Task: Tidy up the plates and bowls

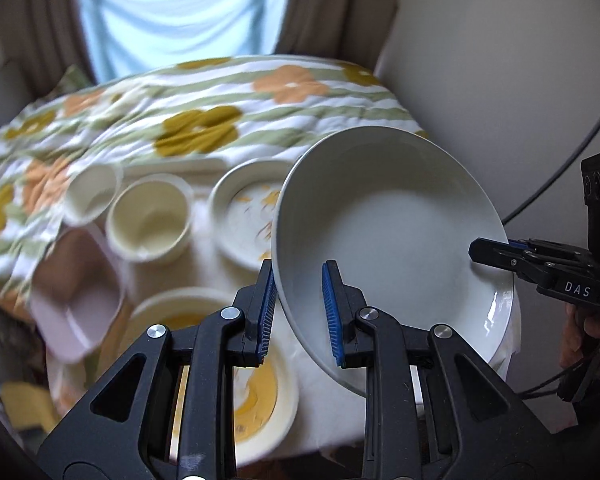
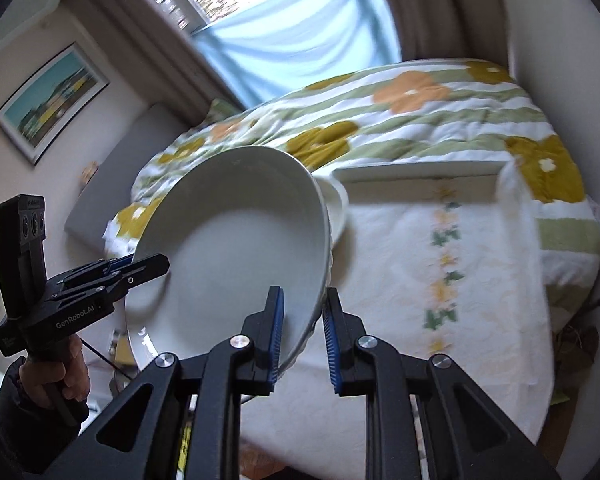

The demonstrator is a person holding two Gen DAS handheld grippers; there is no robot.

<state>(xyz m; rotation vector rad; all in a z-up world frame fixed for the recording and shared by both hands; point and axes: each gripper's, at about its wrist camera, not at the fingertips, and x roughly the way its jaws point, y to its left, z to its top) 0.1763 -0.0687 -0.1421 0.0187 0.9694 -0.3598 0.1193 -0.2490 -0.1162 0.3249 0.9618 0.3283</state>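
A large white plate [image 1: 388, 240] is held tilted above the table by both grippers. My left gripper [image 1: 300, 312] straddles its near-left rim, one blue pad [image 1: 332, 312] inside and the other outside. My right gripper [image 2: 302, 340] straddles the opposite rim of the plate [image 2: 236, 248]; it also shows in the left wrist view [image 1: 496, 254] closed on the rim. On the table lie two cream cups [image 1: 150, 220], a small patterned plate [image 1: 248, 216], a pink square dish [image 1: 80, 292] and a yellow-patterned plate [image 1: 260, 392].
The table wears a white cloth [image 2: 420, 280] with a flower stripe. A bed with a flowered quilt [image 1: 220, 120] stands right behind it. A wall [image 1: 500, 80] is on the right. Another white dish [image 2: 338, 208] peeks from behind the held plate.
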